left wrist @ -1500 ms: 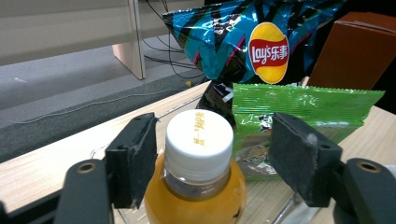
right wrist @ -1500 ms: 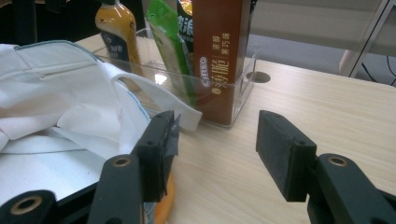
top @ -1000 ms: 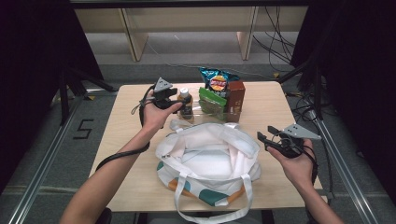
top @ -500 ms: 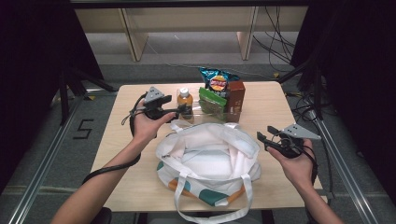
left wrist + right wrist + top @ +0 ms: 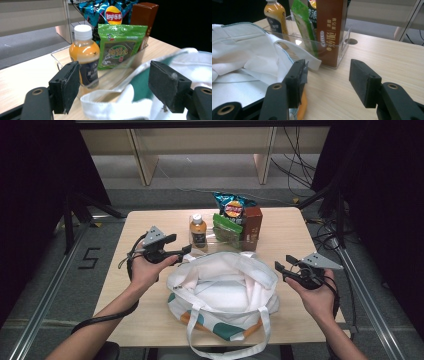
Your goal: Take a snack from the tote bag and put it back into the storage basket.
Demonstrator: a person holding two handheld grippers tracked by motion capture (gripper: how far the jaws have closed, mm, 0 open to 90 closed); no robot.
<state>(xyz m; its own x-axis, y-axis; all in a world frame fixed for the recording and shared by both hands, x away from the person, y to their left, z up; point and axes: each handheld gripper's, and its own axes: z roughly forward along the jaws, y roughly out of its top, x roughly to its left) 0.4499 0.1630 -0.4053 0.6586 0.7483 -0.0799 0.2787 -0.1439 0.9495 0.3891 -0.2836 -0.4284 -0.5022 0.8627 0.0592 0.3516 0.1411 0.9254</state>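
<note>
Bag (image 5: pixel 222 292) open on worktop (image 5: pixel 285 227), both tools wide open, holding nothing.
Left tool (image 5: pixel 184 251) at bag's left rim, near bottle (image 5: pixel 198 231). Right tool (image 5: pixel 278 266) just beside bag's right edge. Bottle, green packet (image 5: pixel 226 231), brown carton (image 5: pixel 252 227), chips bag (image 5: pixel 231 204) stand in clear tray (image 5: pixel 344 47) behind bag.

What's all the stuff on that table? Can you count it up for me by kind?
Drink bottles: 1, the orange bottle
Snack packets: 2, the blue chip bag and the green packet
Boxes: 1, the brown carton
Clear trays: 1, the clear tray holding them
Bags: 1, the white tote bag
Total: 6
</note>
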